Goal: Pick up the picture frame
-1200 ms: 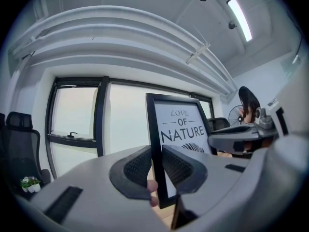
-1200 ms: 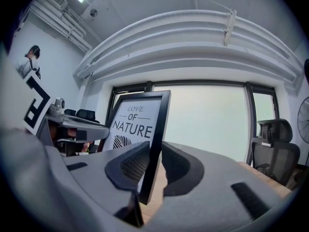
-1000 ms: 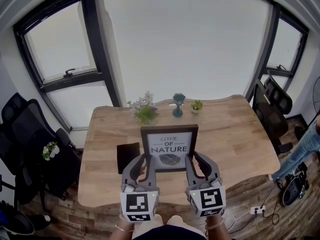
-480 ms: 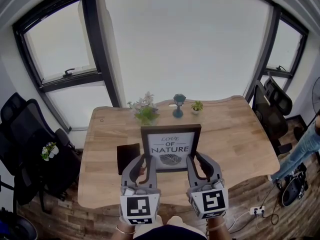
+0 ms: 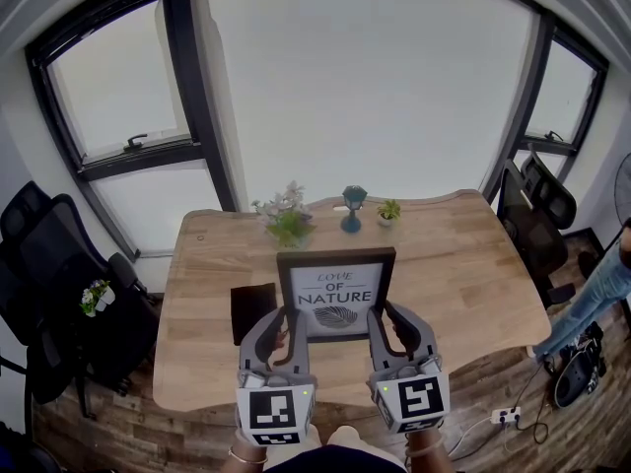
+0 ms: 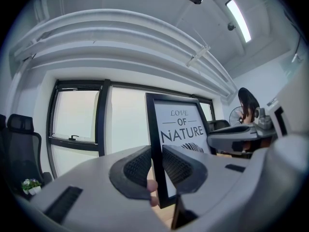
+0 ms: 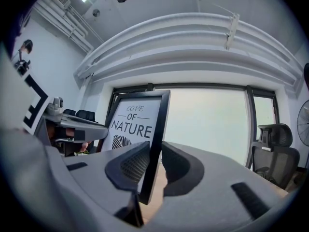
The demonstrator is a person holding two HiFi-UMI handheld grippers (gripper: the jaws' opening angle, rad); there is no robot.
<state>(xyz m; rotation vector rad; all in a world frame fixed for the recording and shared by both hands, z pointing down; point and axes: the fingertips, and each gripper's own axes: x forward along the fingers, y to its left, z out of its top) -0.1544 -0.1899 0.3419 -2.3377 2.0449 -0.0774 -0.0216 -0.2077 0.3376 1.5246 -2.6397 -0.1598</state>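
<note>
Head view shows left gripper and right gripper clamping the picture frame by its sides

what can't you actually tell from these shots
- Picture frame lower corners: head view, covered by the left gripper and right gripper.
- Frame's back: faces away in every view.
- Flat black object on the table: head view, too small to identify.
- Person: head view, cut off by the right edge.
</note>
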